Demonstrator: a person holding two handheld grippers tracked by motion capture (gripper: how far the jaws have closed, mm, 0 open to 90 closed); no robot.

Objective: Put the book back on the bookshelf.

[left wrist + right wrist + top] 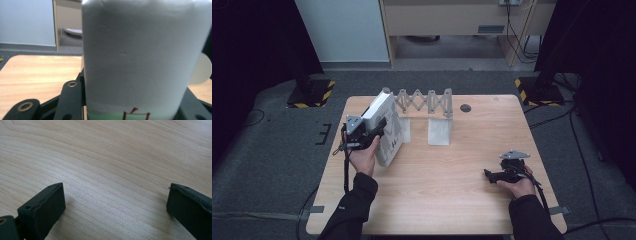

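Observation:
A thick white book-like block [388, 110] with red marks on its face is tilted above the table's left part. My left gripper [379, 129] is shut on it from the near left side. In the left gripper view the white block [140, 57] stands between the two black jaws, with red characters at its lower edge. Just behind it stands a grey accordion rack [424, 102] with white upright plates [439, 131]. My right gripper [488, 174] lies low on the table at the near right, open, with bare wood between its fingertips [45, 205].
The wooden table [452, 200] has a small black round cap [465, 107] at the back. Beyond the table are grey carpet, black stands with yellow-striped bases [539, 92] and cables. A wooden cabinet stands at the back.

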